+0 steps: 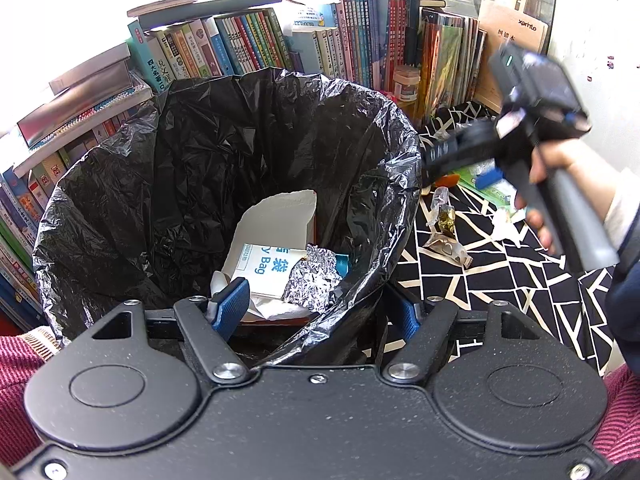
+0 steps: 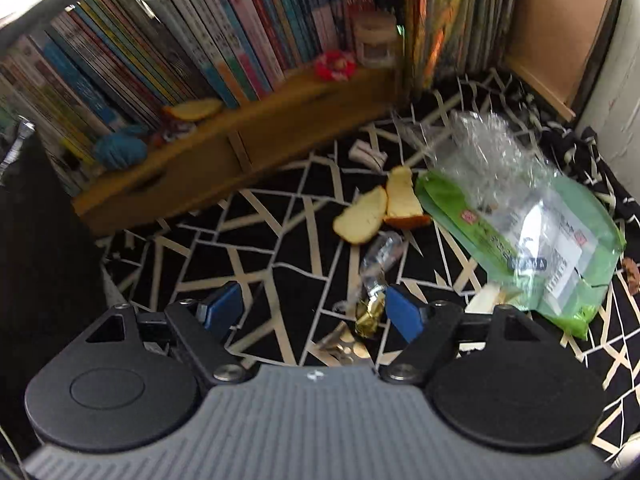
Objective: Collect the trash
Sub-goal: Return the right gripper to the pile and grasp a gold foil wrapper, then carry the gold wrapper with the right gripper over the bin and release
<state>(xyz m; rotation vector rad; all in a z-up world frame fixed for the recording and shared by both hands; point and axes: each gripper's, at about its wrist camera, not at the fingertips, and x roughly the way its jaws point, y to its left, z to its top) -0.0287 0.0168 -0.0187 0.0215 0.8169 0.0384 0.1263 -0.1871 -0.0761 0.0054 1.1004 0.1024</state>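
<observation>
The left gripper pinched the bin liner open, apparently; the right gripper hung empty, jaws wide, above wrappers.

Right hand-held gripper gapes above a gold wrapper — nothing between its pads.

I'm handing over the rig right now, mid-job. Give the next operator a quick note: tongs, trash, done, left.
Left tongs: clamped on the black bin liner's near rim, holding it.
Right tongs: open, empty, above the tablecloth.
Done: white box and foil ball in the bin.
Left: gold wrapper, clear wrapper, two peels, green bag.
</observation>
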